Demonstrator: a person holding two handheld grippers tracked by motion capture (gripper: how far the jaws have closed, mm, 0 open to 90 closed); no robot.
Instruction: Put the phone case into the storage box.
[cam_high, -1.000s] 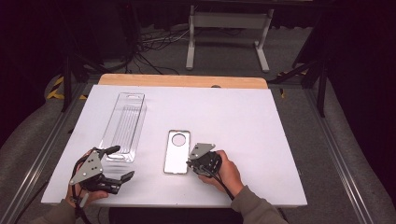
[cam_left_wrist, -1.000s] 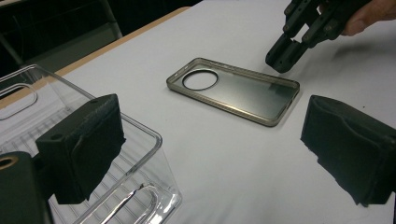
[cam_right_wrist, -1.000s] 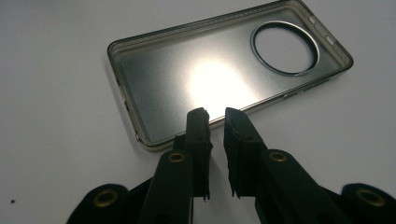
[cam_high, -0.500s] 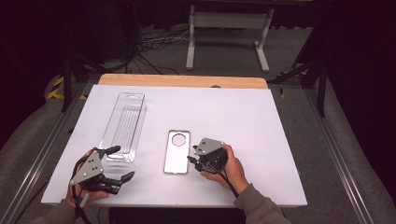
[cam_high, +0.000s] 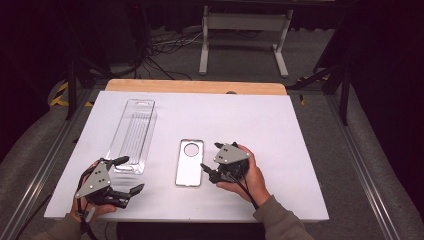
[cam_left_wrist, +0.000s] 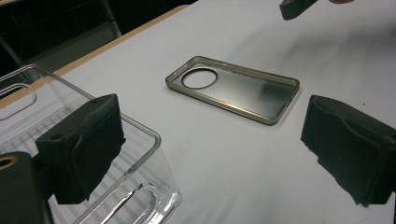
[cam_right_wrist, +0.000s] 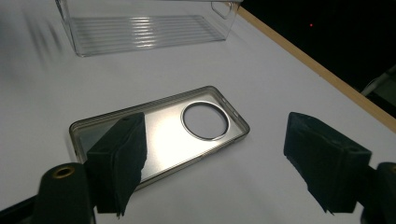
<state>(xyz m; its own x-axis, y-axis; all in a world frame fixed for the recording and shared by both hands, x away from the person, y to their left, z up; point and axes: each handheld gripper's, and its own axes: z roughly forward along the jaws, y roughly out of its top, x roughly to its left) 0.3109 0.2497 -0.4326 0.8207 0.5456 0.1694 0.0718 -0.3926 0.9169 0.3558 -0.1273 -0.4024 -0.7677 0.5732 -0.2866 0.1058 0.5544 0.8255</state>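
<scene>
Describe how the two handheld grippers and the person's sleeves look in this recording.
Both the left gripper and the right gripper are black, each topped by a grey three-cornered plate with small dark holes. Their jaws end in blocky black pads. A dark cable trails from each toward the person. The sleeves are grey-olive.

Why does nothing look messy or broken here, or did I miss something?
Nothing stands out. The phone case lies flat on the white table, whole and unbent. The clear plastic box sits upright beside it, uncracked. No spills.
</scene>
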